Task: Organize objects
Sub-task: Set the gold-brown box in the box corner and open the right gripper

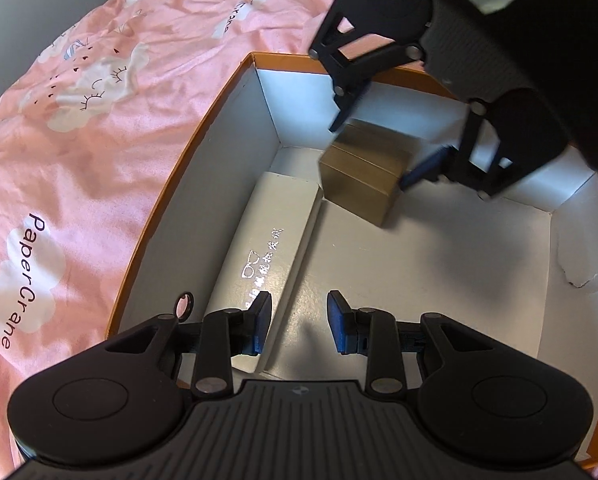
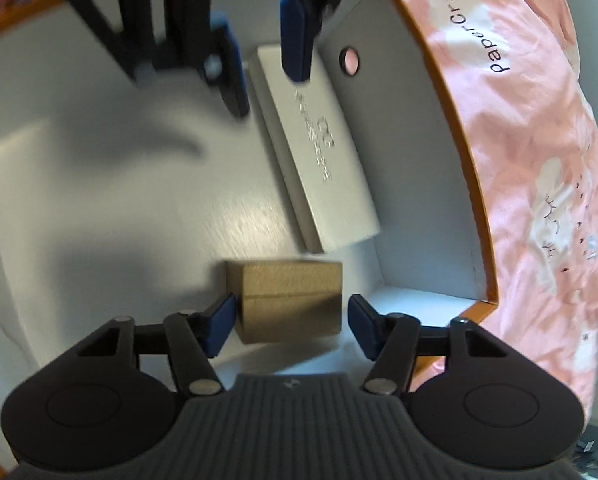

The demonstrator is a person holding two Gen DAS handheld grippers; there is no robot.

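Note:
A large orange box with a white inside point(image 1: 203, 140) lies open on a pink bed cover. Inside it a long white box with silver print point(image 1: 267, 252) lies along the left wall, and a small tan box point(image 1: 363, 176) sits near the far corner. My right gripper point(image 2: 289, 320) is open with its blue pads on either side of the tan box point(image 2: 287, 300), close to it but with small gaps. My left gripper point(image 1: 299, 320) is open and empty, over the near end of the white box point(image 2: 323, 160). Each gripper shows in the other's view.
The pink bed cover point(image 1: 79, 160) with cloud print and "PaperCrane" text surrounds the orange box point(image 2: 451, 80). The box wall has a round hole point(image 2: 349, 60). A torn spot marks the right inner wall point(image 1: 579, 280). The white box floor lies bare at the middle and right.

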